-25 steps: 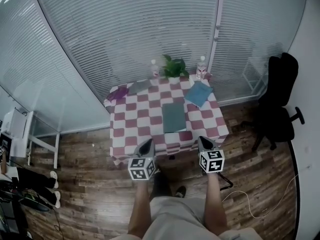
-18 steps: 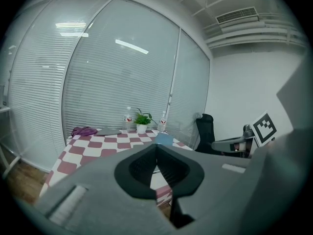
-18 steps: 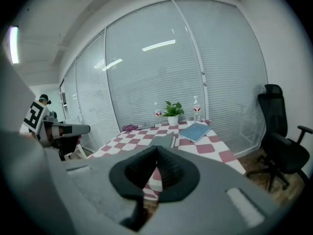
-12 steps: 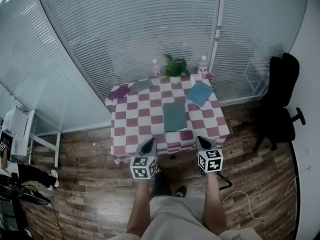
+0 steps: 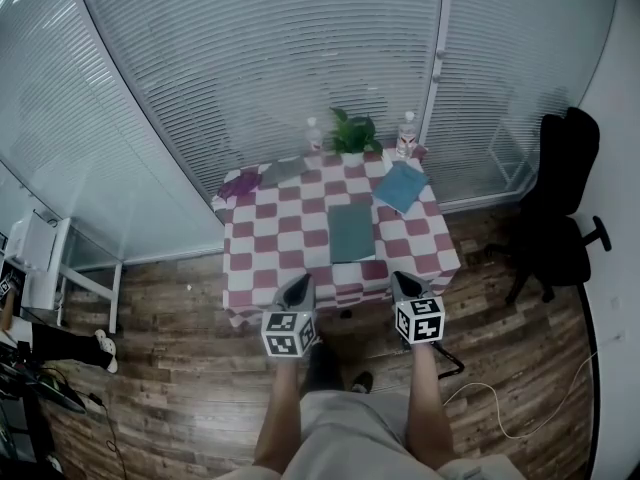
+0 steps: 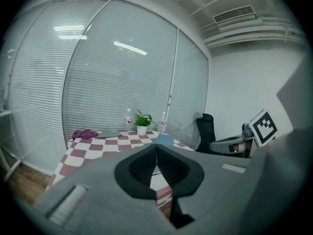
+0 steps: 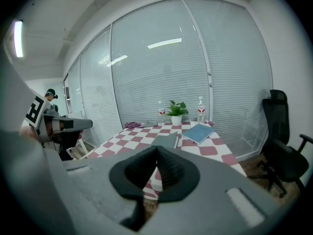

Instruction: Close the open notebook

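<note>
- Hovering just short of the near edge of the table, the left gripper has its jaws pressed together with nothing between them.
- To its right, the right gripper is level with it, jaws likewise together and empty.
- A grey-green notebook lies flat in the middle of the table, apart from both grippers.
- A blue notebook lies at the far right.
- A potted plant stands at the far edge between two bottles.

A table under a red-and-white checkered cloth stands against the window blinds. At its far edge, a potted plant stands between two water bottles. A purple cloth lies at the far left corner. To the right, a black office chair stands on the wood floor.
</note>
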Action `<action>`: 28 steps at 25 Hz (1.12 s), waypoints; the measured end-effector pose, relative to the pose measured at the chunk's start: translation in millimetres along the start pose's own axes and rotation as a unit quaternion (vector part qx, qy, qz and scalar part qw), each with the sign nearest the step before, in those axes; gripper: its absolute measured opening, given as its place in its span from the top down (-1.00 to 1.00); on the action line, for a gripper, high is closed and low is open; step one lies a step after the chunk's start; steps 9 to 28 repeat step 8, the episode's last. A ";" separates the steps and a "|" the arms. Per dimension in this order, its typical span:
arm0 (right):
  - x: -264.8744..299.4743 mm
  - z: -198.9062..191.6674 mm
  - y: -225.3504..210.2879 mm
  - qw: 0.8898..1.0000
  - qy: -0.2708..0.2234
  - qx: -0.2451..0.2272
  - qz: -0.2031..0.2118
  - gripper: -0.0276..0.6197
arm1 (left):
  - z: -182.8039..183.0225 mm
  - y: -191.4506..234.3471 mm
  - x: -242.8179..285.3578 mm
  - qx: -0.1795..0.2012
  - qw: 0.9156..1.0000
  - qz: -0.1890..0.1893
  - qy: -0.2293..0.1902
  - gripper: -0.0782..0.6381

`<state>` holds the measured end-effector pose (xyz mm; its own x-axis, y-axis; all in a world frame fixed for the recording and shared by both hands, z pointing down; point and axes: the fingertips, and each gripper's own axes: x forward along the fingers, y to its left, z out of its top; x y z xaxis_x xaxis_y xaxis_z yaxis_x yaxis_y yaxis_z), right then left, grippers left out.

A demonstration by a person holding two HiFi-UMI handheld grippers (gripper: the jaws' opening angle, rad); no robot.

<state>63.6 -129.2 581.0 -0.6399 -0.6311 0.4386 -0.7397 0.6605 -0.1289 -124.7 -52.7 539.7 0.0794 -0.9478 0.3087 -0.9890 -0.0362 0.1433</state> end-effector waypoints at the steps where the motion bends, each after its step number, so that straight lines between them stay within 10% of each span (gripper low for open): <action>1: -0.5 0.0 0.0 1.000 -0.001 0.001 -0.001 0.91 | -0.3 -0.8 -0.5 0.000 1.000 0.000 0.000 0.76; 28: -2.3 -2.0 -0.4 1.000 -0.003 0.003 -0.006 0.91 | -6.6 -2.9 -1.8 -0.001 1.000 -0.002 0.003 0.76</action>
